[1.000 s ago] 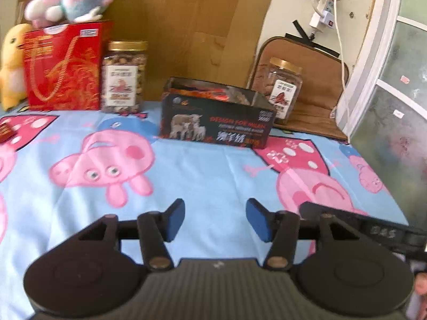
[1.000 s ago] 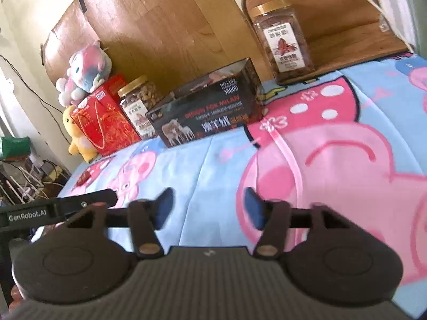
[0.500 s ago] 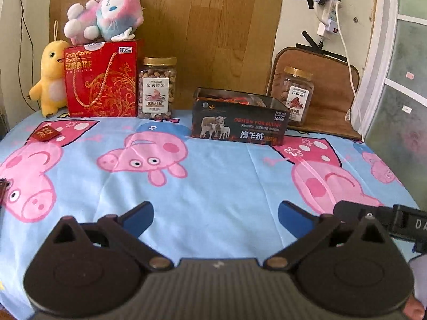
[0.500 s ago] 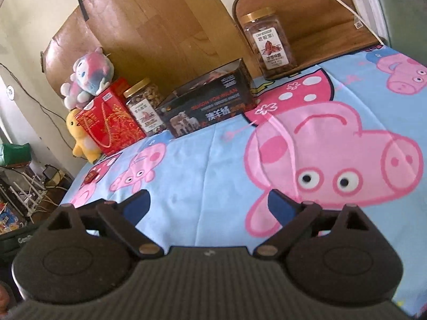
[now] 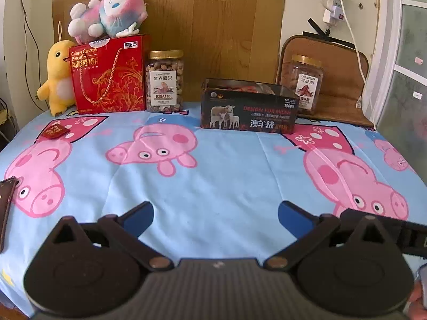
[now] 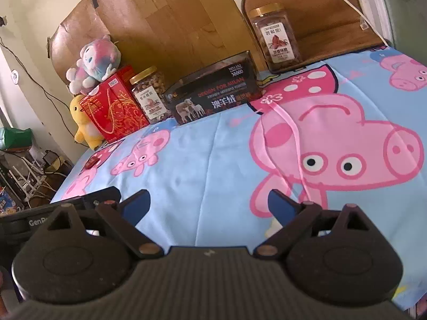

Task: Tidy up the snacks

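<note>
A black open-top box (image 5: pixel 249 108) (image 6: pixel 213 97) with orange packets inside stands at the back of the table. Left of it are a jar of nuts (image 5: pixel 165 81) (image 6: pixel 150 96) and a red gift box (image 5: pixel 108 76) (image 6: pixel 113 106). A second nut jar (image 5: pixel 305 84) (image 6: pixel 276 36) stands right of the black box on a brown cushion. A small red packet (image 5: pixel 54 131) (image 6: pixel 92 161) lies at the left of the cloth. My left gripper (image 5: pixel 215 214) and right gripper (image 6: pixel 208 202) both hover open near the front edge, nothing between their blue pads.
The table wears a blue cloth with pink pigs (image 5: pixel 213 176). A yellow duck toy (image 5: pixel 57 78) and a pink plush (image 5: pixel 108 16) sit at the back left. A dark phone-like object (image 5: pixel 5 200) lies at the left edge. A wooden board (image 5: pixel 213 26) leans behind.
Both grippers have opened wide and drawn back from the black box, so more of the table shows. The left view has also tipped up and levelled.
</note>
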The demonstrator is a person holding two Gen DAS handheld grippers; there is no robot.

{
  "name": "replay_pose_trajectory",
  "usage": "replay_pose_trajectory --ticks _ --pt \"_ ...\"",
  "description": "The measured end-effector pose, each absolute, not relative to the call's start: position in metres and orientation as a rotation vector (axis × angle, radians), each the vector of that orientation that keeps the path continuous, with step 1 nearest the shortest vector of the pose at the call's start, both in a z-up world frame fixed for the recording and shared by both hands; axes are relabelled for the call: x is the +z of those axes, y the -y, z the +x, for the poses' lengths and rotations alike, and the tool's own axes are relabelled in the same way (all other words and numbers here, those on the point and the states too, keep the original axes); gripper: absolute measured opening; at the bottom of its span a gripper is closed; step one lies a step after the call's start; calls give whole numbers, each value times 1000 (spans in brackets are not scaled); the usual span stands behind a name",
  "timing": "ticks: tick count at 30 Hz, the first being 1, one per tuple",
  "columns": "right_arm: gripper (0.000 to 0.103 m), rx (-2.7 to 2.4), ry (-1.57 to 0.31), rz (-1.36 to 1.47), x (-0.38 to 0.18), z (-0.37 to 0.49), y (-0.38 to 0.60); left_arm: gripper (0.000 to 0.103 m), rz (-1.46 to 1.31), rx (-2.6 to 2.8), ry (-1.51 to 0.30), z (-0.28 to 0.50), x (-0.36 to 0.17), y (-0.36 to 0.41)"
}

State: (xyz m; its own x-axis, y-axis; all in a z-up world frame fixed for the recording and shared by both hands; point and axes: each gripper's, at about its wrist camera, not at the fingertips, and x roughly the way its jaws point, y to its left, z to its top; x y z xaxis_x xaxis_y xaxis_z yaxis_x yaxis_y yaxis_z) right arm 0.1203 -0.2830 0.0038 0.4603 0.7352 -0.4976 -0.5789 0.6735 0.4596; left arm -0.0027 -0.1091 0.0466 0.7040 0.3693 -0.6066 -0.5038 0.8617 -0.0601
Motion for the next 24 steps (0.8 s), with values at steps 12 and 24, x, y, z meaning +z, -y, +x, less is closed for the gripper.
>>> replay_pose_trajectory --ticks 12,24 --pt "97 756 -756 255 -12 124 287 103 -211 537 -596 -5 47 114" --pt "98 709 -732 202 -13 122 284 103 -301 547 -606 -6 44 103"
